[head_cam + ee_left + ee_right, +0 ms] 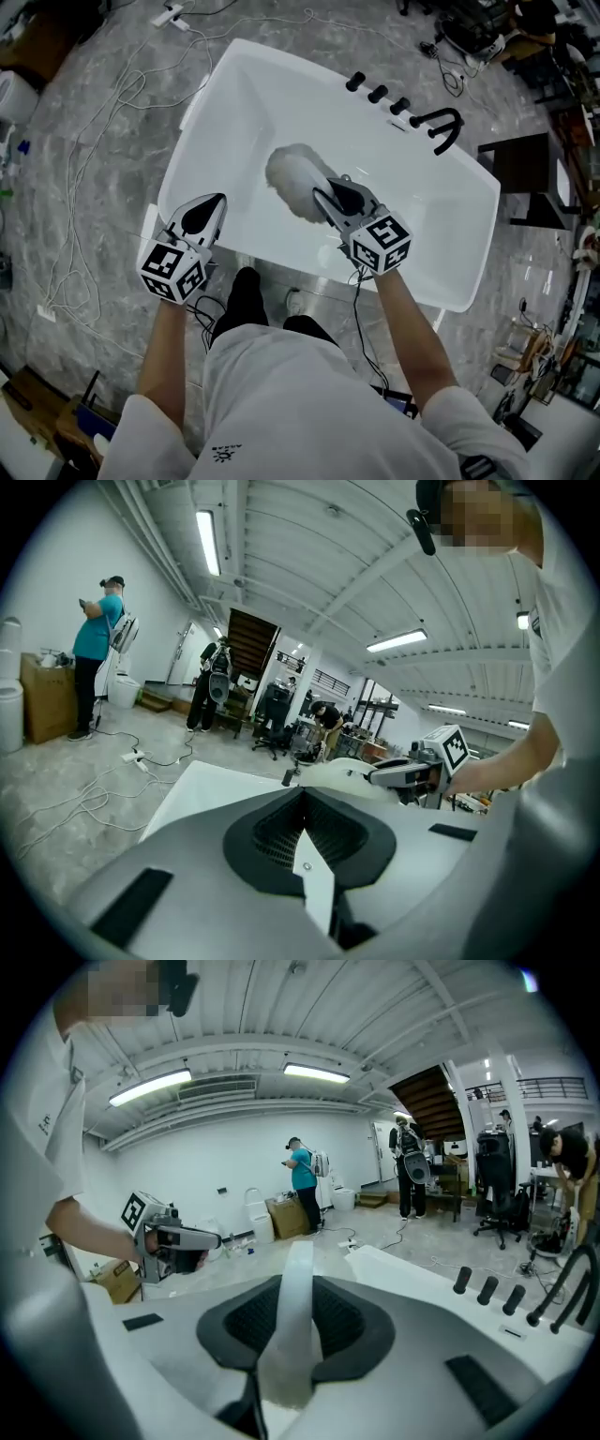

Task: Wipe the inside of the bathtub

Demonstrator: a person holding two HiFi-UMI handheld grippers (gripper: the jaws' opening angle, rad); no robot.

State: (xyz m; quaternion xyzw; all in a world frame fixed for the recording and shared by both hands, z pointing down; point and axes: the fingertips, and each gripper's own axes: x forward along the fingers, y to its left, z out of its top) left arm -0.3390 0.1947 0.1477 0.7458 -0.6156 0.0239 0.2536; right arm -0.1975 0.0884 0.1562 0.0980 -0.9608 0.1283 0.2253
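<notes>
The bathtub [225, 103] occupies centre. The fluffy duster [295, 180] lies inside, at 11 o'clock from the right gripper [330, 199], which clamps its handle [292, 1316]. The left gripper [217, 202] is closed, empty (idle at rim). Risk: handle slipping under pressure.

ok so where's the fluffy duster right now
Head view: the duster is inside the bathtub near its middle, held by the right tool, short of the black knobs on the rim.

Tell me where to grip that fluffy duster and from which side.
Grip the duster by its flat white handle strip, closing on its two broad faces and coming from the person's end, as the right claw does. The fluffy head looks too soft for a firm hold.
</notes>
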